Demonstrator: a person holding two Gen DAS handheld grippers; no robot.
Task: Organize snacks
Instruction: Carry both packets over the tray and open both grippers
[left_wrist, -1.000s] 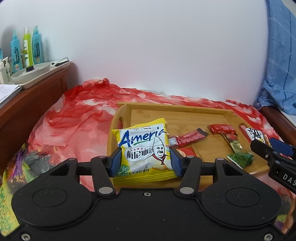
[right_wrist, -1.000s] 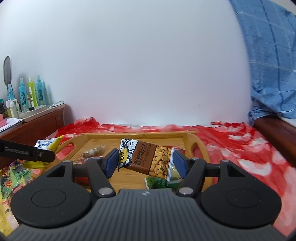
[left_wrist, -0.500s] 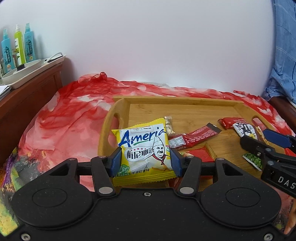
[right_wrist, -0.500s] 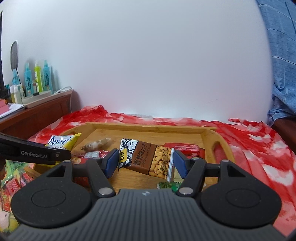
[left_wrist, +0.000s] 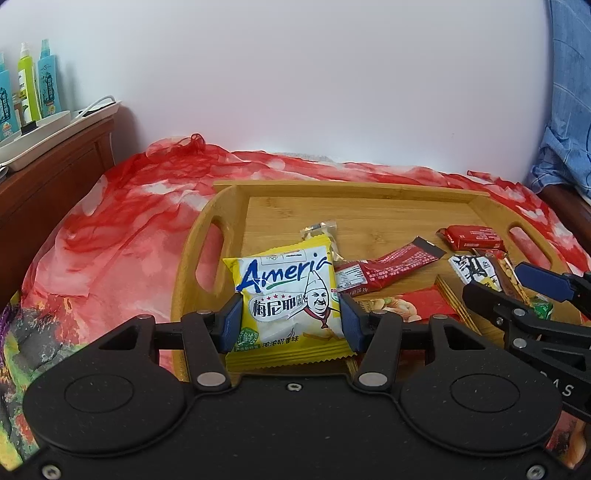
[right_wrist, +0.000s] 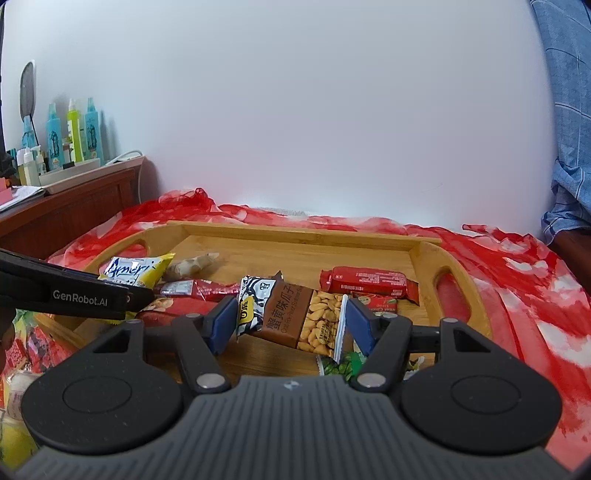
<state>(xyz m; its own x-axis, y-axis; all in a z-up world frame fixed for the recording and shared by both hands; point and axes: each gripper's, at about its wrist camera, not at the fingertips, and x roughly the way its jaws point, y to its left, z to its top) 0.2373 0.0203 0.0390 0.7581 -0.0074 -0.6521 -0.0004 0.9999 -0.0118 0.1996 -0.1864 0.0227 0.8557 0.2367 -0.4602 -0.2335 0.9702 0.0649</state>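
Observation:
A yellow and white chip bag (left_wrist: 284, 291) hangs upright over the near left corner of the wooden tray (left_wrist: 351, 192), and my left gripper (left_wrist: 290, 321) is shut on its sides. My right gripper (right_wrist: 290, 323) is shut on a brown and white peanut packet (right_wrist: 295, 317), held tilted over the tray (right_wrist: 295, 232) near its front right. In the left wrist view the right gripper (left_wrist: 517, 288) comes in from the right with that packet (left_wrist: 476, 267). The tray holds a red bar (left_wrist: 472, 236), a long red packet (left_wrist: 388, 266), a small clear packet (left_wrist: 321, 232) and a flat red packet (left_wrist: 410, 306).
The tray lies on a red and white cloth (left_wrist: 122, 236) spread over a bed. A wooden ledge with spray bottles (left_wrist: 33, 81) runs along the left. Blue fabric (left_wrist: 569, 110) hangs at the right. More bright snack bags (left_wrist: 14, 332) lie at the lower left, off the tray.
Both grippers have moved forward and lower over the tray, each still carrying its packet. The tray now looks closer and larger in both views.

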